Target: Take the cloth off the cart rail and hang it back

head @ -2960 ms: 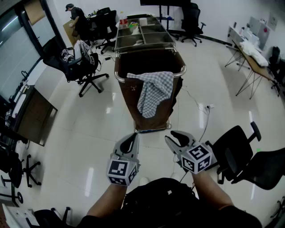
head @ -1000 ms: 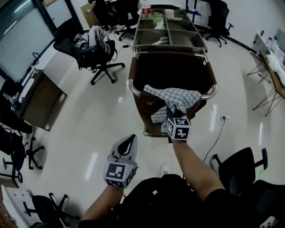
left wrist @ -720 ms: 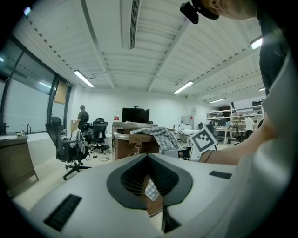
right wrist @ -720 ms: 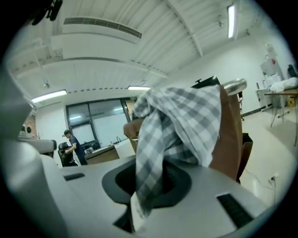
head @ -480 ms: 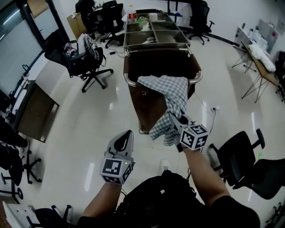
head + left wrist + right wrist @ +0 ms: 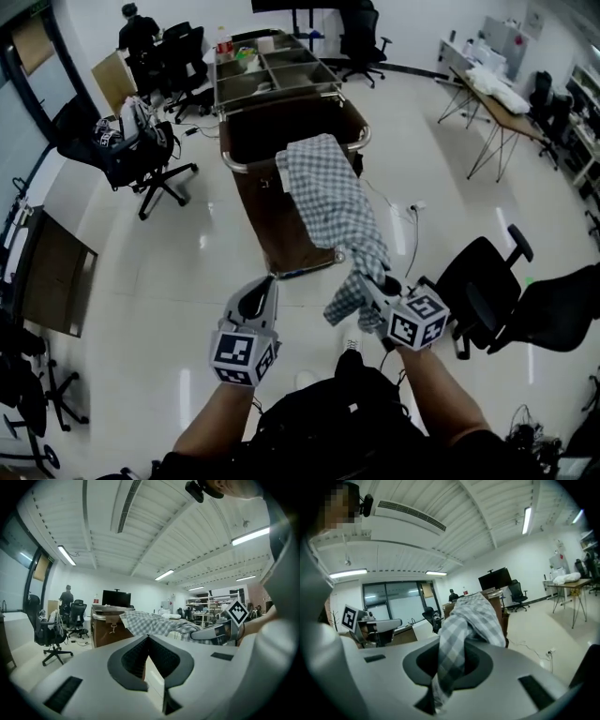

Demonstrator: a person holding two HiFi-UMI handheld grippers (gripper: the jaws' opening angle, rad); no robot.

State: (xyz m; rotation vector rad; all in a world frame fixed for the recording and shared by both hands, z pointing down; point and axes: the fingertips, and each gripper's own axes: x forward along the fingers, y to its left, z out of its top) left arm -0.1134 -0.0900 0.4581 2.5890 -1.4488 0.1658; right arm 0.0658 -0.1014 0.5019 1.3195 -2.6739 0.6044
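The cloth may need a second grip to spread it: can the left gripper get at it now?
Probably yes: the left gripper, shut and empty, sits beside the cloth stretched from the cart rail to the right gripper, with nothing between; it must open first.

Left tool (image 6: pixel 265 284), right tool (image 6: pixel 370 284): grey, with black-white marker cubes (image 6: pixel 242 356).

Head view from above, steeply down over left hand-held gripper (image 6: pixel 265 281) and right hand-held gripper (image 6: pixel 370 281), cart (image 6: pixel 262 216) beyond, left gripper view low and level toward the cart, right gripper view tight behind cloth (image 6: pixel 459 634), seemingly aimed likewise, all share cart, cloth.
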